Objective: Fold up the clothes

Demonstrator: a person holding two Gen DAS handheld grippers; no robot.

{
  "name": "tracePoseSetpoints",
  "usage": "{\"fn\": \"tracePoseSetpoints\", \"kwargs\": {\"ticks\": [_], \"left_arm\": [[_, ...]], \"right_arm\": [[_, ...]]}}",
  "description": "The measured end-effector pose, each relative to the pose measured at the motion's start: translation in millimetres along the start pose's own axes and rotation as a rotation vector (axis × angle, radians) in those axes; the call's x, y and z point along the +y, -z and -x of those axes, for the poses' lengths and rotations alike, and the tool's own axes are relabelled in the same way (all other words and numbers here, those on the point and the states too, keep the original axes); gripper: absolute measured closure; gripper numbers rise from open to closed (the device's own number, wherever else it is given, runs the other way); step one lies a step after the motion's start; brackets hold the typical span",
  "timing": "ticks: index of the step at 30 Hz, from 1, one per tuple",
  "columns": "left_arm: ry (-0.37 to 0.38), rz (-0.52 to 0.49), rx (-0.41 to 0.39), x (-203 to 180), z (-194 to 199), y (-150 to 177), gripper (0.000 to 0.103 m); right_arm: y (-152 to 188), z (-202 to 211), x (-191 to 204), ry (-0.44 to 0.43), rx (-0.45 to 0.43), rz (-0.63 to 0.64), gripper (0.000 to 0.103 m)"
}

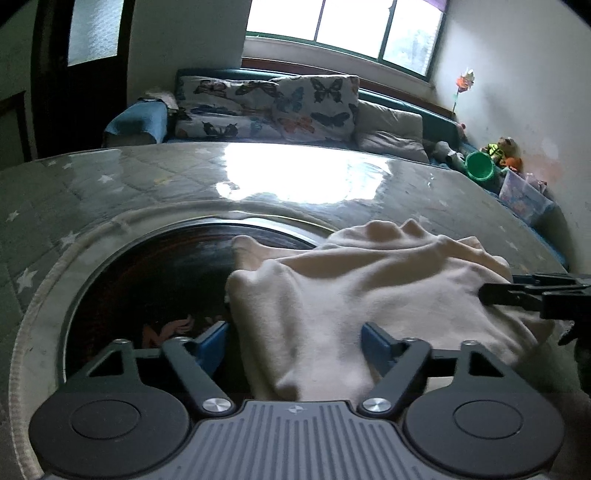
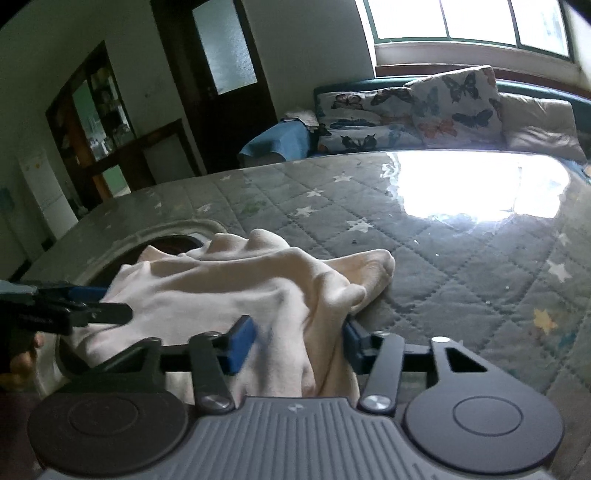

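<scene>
Cream garment (image 1: pixel 369 295) lying bunched on tabletop (image 2: pixel 461 258) under grey star-print quilted cover, partly overhanging dark round opening (image 1: pixel 147 280) in cover. Left claw (image 1: pixel 295 347) standing apart around garment's near edge, pads not visibly pressing. Right claw (image 2: pixel 299 343) pinching bunched fold, both blue pads touching cloth. Butterfly cushions (image 1: pixel 273 107) sitting behind, under window (image 1: pixel 343 22).

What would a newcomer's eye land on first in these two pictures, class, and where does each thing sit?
First, the crumpled cream garment bunched in the foreground, lying between the blue pads of the left gripper and the right gripper. Next, the window glare on the glossy star-print quilted cover spread beneath it. Behind, butterfly-print pillows line the sofa under the window.
</scene>
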State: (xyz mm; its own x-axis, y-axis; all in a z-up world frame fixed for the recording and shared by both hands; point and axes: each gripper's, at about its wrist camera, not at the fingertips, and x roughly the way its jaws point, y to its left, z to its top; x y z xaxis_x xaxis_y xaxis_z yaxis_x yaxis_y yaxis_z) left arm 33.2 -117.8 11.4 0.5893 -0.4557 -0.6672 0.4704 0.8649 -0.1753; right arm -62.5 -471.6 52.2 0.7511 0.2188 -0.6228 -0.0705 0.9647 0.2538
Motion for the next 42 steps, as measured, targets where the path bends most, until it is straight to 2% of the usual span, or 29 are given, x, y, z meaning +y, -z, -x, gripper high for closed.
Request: {"fn": "tracePoseSetpoints", "kwargs": {"ticks": [1,7,9,11,15,20,34,37,41,42], "left_arm": [[0.003,-0.004,0.001,-1.9,-0.2,-0.2,0.035],[0.003,0.063,-0.002,-0.9,-1.4,-4.4,0.062],[0.002,0.063,-0.014,-2.9,0.9,-5.2,0.073],[0.001,0.053,-0.027,-7.6,4.9,-6.7,0.076],[0.030,0.031,-0.058,-20.8,15.5,-15.7,0.080],[0.098,-0.021,-0.079,-49.2,18.3,-31.8,0.080],[0.305,-0.161,-0.091,-177.3,-39.9,-74.0,0.080],[0.328,-0.200,-0.077,-202.5,-57.3,-73.3,0.080],[0.327,-0.245,-0.002,-225.2,-80.7,-61.3,0.079],[0.320,-0.257,0.012,-227.9,-85.5,-57.8,0.075]], "right_arm": [[-0.2,0.4,-0.6,-0.008,0.001,-0.004,0.066],[1.6,-0.3,-5.2,-0.026,-0.008,-0.043,0.066],[2.9,0.7,-6.4,-0.039,-0.014,-0.055,0.074],[3.1,5.0,-9.2,-0.051,-0.022,-0.077,0.079],[0.8,26.3,-7.1,-0.062,-0.068,-0.061,0.082],[-4.5,61.4,-10.0,-0.017,-0.132,-0.038,0.083],[-7.3,151.9,-87.6,0.342,-0.244,-0.053,0.083],[-1.7,158.4,-104.1,0.403,-0.239,-0.069,0.083],[13.6,151.4,-128.9,0.459,-0.166,-0.127,0.078],[18.0,149.3,-132.5,0.482,-0.146,-0.132,0.076]]}}
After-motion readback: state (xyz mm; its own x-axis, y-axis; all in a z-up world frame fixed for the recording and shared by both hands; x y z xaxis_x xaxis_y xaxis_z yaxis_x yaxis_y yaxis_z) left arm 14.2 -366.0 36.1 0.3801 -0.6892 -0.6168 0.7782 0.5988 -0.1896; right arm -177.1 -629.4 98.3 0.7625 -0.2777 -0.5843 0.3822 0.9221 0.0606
